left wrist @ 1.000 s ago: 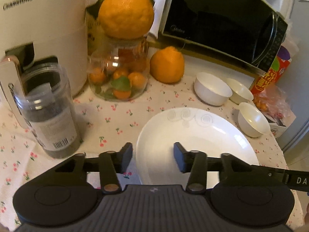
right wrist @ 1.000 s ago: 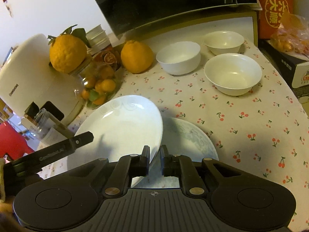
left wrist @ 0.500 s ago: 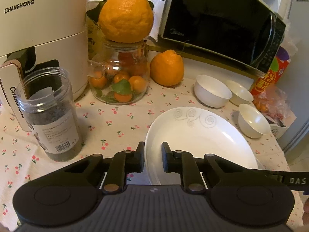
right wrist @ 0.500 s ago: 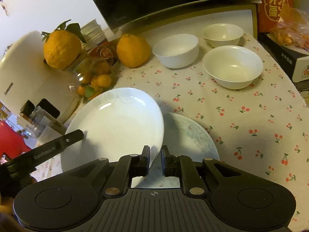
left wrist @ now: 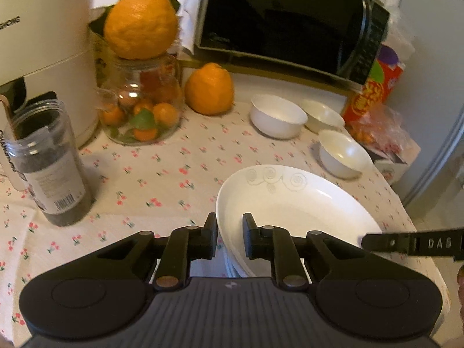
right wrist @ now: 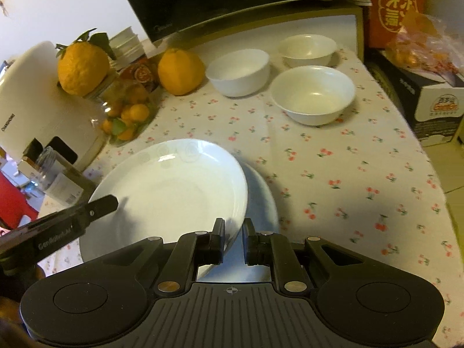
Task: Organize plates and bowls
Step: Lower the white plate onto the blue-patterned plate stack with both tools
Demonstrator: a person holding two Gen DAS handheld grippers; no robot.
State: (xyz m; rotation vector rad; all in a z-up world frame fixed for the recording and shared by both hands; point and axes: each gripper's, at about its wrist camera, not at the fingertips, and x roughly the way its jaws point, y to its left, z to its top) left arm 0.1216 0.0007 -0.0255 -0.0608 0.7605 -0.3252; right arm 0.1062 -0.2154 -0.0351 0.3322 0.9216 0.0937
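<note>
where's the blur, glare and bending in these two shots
Left wrist view: the clear plastic jar with dark contents and the glass jar of small oranges are smeared by motion blur, the white deep plate shows a soft highlight, and the black microwave bows with fisheye distortion. Right wrist view: the cherry-print tablecloth curves away at the right, warm yellowish light throughout.

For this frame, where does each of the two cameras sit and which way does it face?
Left wrist: on the left claw, angled down across the cherry tablecloth toward the microwave; its claw grips the near rim of the top plate; the right claw's finger pokes in.
Right wrist: on the right claw, angled down toward three bowls; it is shut on the same plate's rim above a lower plate; the left claw's finger enters.
Shared: plate, bowls, oranges, microwave.
</note>
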